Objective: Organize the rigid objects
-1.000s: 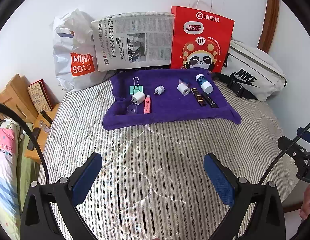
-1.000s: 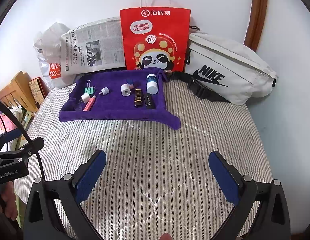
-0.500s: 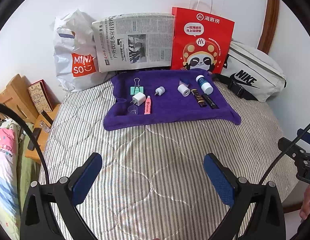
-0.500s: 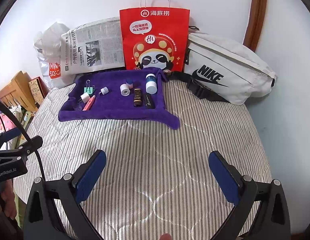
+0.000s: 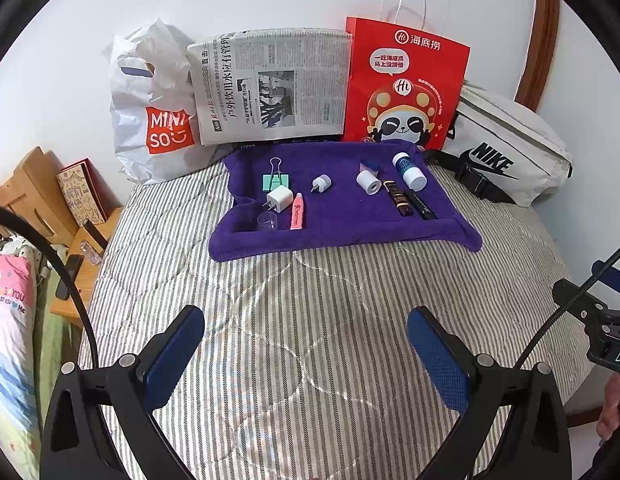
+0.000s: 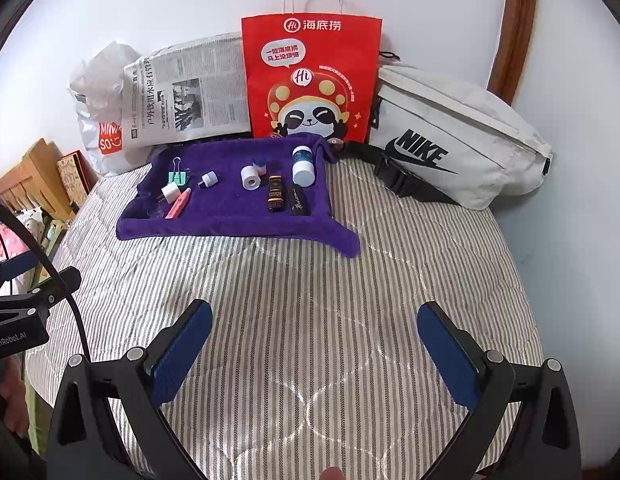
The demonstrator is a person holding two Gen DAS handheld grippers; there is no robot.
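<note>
Both grippers, left gripper (image 5: 304,344) and right gripper (image 6: 314,340), hang empty with fingers wide apart, short of the purple towel (image 5: 342,216); I'd approach one item squarely.

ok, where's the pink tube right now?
In the left wrist view the pink tube lies on the purple towel, left part, just right of the white charger plug and the clear cap.

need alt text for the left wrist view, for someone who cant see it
The open left gripper hovers empty over a striped bedspread, facing a purple towel that holds small items, among them a green binder clip and a white charger plug. Bags and a newspaper line the wall behind.
</note>
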